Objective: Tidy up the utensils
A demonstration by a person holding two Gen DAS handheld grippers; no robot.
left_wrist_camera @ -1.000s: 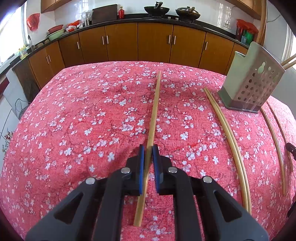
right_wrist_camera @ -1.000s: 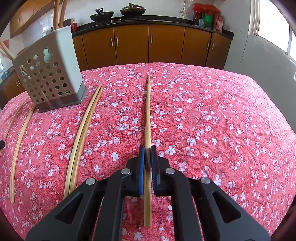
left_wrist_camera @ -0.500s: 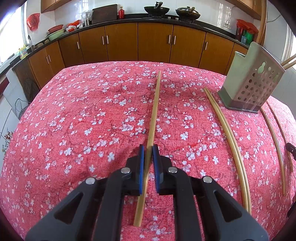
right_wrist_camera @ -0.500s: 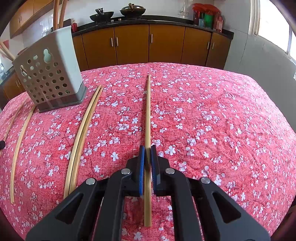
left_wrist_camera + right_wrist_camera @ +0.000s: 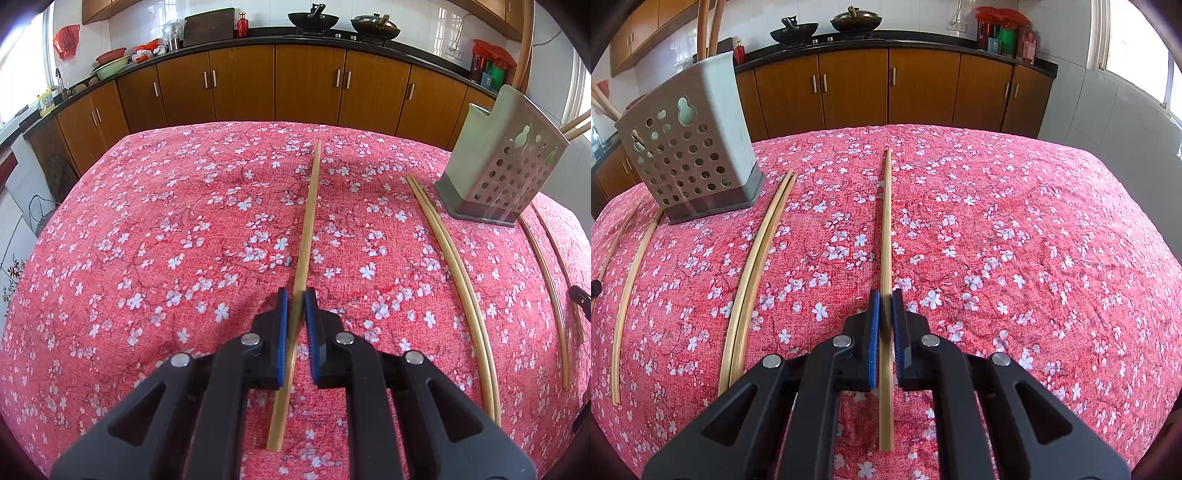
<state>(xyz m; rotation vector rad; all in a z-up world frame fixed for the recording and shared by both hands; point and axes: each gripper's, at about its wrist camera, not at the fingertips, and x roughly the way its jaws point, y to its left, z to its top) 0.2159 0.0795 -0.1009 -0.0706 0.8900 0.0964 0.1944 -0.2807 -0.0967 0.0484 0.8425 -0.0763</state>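
- Left gripper (image 5: 296,300): seen at lower centre of the left wrist view; the blue-padded fingers (image 5: 282,325) are drawn narrow around a single chopstick (image 5: 308,221), which runs between them from the lower centre up to the middle of the frame. Firm contact with the pads cannot be told.
- Right gripper (image 5: 885,299): seen at lower centre of the right wrist view; its fingers (image 5: 874,325) are likewise set narrow on either side of a second chopstick (image 5: 886,229), laid nearly straight up the frame. Whether it is actually pinched cannot be told.
- Chopstick pair (image 5: 454,266): two sticks laid side by side and touching, right of centre in the left view; shown left of centre (image 5: 757,266) in the right view.
- Loose chopsticks (image 5: 546,273): two more are laid at the far right of the left view, beyond the pair.
- Utensil holder (image 5: 690,147): grey-green, perforated, stood upright at upper left of the right view, with chopsticks projecting from its top; shown at upper right (image 5: 506,162) in the left view.
- Counter (image 5: 1034,229): covered with red cloth printed with white blossoms; everything listed is carried on it.
- Kitchen cabinets (image 5: 306,85): brown doors are ranged across the top of the frame.
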